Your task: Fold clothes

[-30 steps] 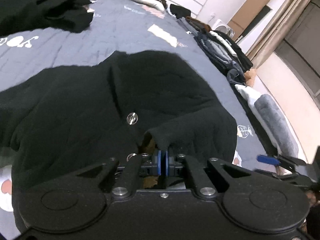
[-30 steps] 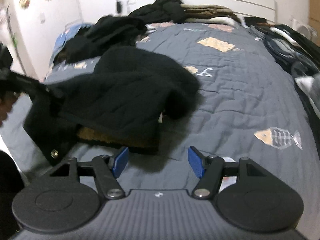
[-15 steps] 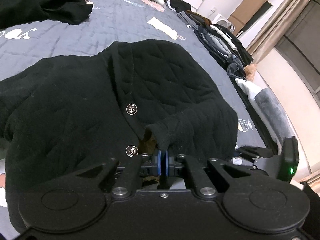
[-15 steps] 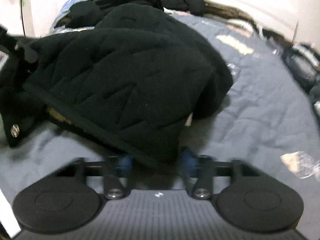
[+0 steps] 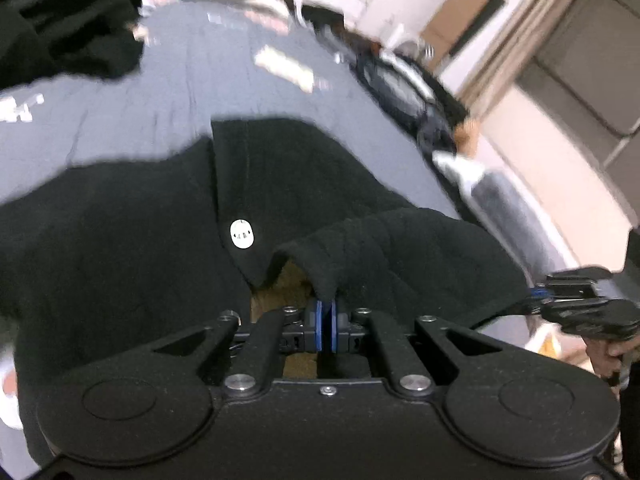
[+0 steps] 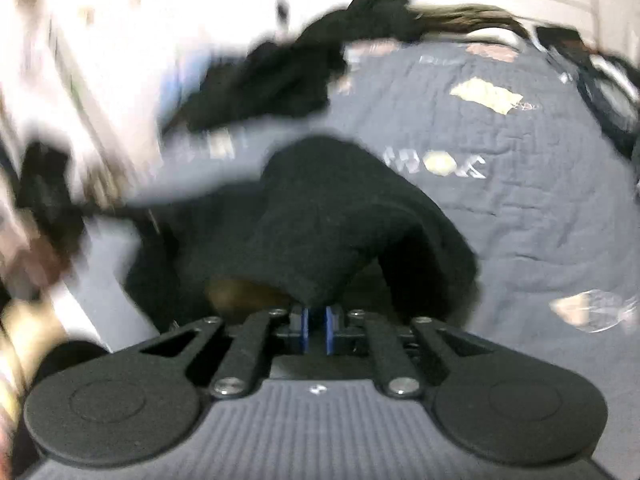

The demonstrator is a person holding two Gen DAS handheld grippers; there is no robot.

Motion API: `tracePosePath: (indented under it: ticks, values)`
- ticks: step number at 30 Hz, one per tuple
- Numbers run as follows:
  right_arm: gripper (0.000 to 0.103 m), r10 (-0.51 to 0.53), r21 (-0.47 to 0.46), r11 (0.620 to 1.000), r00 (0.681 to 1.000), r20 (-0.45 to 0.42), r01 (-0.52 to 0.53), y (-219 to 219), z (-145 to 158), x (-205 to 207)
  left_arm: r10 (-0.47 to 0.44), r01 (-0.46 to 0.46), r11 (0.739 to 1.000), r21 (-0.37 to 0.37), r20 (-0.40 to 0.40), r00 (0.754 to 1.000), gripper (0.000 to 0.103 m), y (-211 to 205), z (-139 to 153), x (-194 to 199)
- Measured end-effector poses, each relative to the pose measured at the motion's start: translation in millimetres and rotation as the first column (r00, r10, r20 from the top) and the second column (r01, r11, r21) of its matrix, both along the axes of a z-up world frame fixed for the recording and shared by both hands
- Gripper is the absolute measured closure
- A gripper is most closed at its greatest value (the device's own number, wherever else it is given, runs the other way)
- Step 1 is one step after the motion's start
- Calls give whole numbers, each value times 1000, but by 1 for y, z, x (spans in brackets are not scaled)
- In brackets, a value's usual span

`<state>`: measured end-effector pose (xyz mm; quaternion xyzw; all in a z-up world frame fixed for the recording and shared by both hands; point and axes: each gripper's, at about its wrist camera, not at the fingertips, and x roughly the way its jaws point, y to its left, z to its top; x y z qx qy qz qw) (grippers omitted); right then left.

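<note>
Both grippers pinch the black quilted jacket over the bed: left gripper at its six o'clock hem, right gripper likewise; thick fabric could slip from either thin pinch

I see left gripper: matte black housing, two round caps, silver screws, blue pads | right gripper: black linkage arms, grey ribbed deck (small pale mark at its centre), silver pivot screws, blue pads | person: a hand at my frame edge, blurred.
</note>
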<state>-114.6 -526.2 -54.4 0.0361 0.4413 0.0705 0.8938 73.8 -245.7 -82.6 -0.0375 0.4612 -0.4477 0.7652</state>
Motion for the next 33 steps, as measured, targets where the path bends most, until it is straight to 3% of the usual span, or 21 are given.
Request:
tracePosePath:
  ticks: [2, 4, 6, 8, 9, 11, 14, 16, 23, 27, 33]
  values:
    - [94, 26, -59, 998, 993, -112, -33, 6, -34, -1, -15, 17, 996, 92, -24, 1000, 98, -6, -20, -6]
    - [92, 13, -38, 999, 984, -179, -21, 5, -60, -3, -12, 21, 983, 182, -50, 999, 97, -12, -41, -11]
    - [91, -23, 3, 1000, 973, -230, 24, -2, -76, -6, 9, 3, 977, 215, -57, 998, 96, -13, -49, -13]
    - [88, -40, 66, 996, 984, -175, 52, -11, -67, -15, 29, -13, 970, 245, -61, 998, 94, -13, -57, -14]
    - [85, -49, 100, 993, 990, -135, 62, -16, -60, -20, 24, -11, 973, 232, -51, 998, 93, -11, -54, -16]
    - [63, -63, 129, 989, 998, -28, 66, -25, -41, -30, 19, -13, 978, 206, -30, 999, 92, -5, -47, -18]
    - [42, -113, 83, 991, 987, 111, 104, -40, -22, -34, 43, -41, 988, 150, -15, 999, 92, 9, -34, -17]
    - [40, -146, 38, 989, 977, 157, 142, -55, -21, -25, 63, -62, 992, 114, -5, 998, 92, 19, -27, -16]
    - [40, -248, 93, 967, 962, 115, 238, -127, -83, 36, 104, -106, 992, 76, 21, 994, 92, 26, -12, -19]
    - [40, -222, 172, 963, 972, 72, 207, -146, -113, 54, 87, -89, 993, 71, 28, 996, 92, 27, -11, -24]
    - [40, -205, 303, 936, 978, 48, 181, -151, -130, 70, 33, -36, 998, 42, 66, 997, 92, 16, 1, -37]
